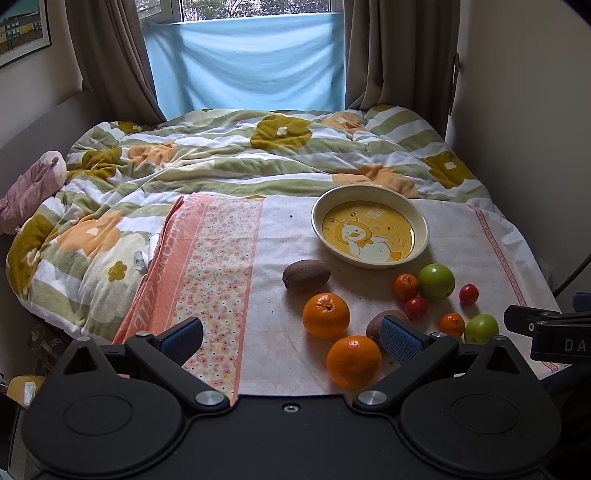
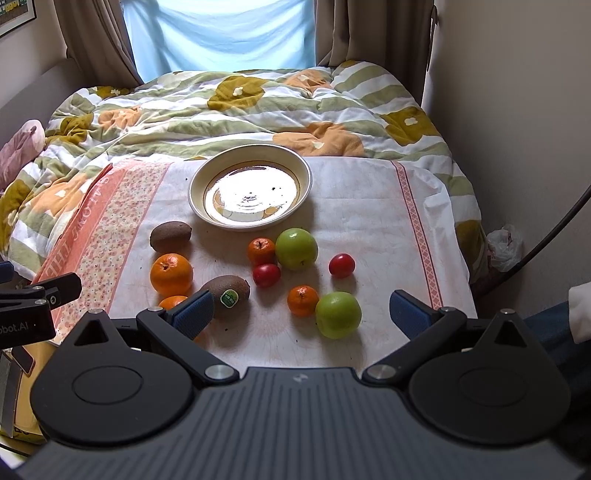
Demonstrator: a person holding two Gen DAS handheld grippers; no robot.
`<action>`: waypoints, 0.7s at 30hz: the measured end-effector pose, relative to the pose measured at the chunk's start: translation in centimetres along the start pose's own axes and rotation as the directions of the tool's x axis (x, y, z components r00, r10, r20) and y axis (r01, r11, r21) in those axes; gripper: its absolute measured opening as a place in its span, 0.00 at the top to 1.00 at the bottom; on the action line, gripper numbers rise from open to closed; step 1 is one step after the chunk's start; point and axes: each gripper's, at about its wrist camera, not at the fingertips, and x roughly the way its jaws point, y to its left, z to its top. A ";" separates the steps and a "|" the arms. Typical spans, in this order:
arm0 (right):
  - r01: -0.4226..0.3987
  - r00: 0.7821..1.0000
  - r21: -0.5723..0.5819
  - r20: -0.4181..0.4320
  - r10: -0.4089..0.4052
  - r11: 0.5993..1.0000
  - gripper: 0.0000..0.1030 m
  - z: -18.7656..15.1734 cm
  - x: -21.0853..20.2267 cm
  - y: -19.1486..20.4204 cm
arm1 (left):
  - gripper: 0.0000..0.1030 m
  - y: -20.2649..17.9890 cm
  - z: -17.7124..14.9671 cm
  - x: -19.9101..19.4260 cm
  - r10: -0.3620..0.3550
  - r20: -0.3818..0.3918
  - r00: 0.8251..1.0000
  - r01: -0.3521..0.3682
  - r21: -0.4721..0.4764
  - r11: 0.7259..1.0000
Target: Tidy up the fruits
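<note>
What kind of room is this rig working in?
Most likely a bedroom at home: the fruit and the bowl sit on a cloth spread over a bed with a rumpled floral duvet, under a curtained window.

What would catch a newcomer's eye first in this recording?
The bright loose fruit on the cloth: oranges, green apples, kiwis and small red fruits, all in front of an empty bowl. Both grippers, left and right, hang open just short of them.
</note>
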 end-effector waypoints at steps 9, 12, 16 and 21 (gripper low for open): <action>0.006 1.000 0.005 -0.008 -0.006 1.000 0.00 0.3 0.0 0.1 | 0.00 0.2 0.2 0.2 -0.004 -0.004 1.000 0.004 0.006 1.000; 0.015 1.000 0.022 -0.018 -0.014 1.000 0.00 0.8 0.1 -0.1 | 0.00 0.5 0.5 -0.1 -0.013 -0.009 1.000 0.014 0.012 1.000; 0.036 0.999 0.035 -0.014 -0.035 0.999 0.00 1.2 -0.4 -0.1 | 0.00 0.8 1.1 -0.3 -0.026 -0.006 1.000 0.027 0.017 1.000; 0.053 0.999 0.046 -0.008 -0.053 0.998 0.00 0.8 -0.7 -0.5 | 0.00 0.7 1.4 -0.2 -0.054 0.011 0.998 0.053 0.052 0.997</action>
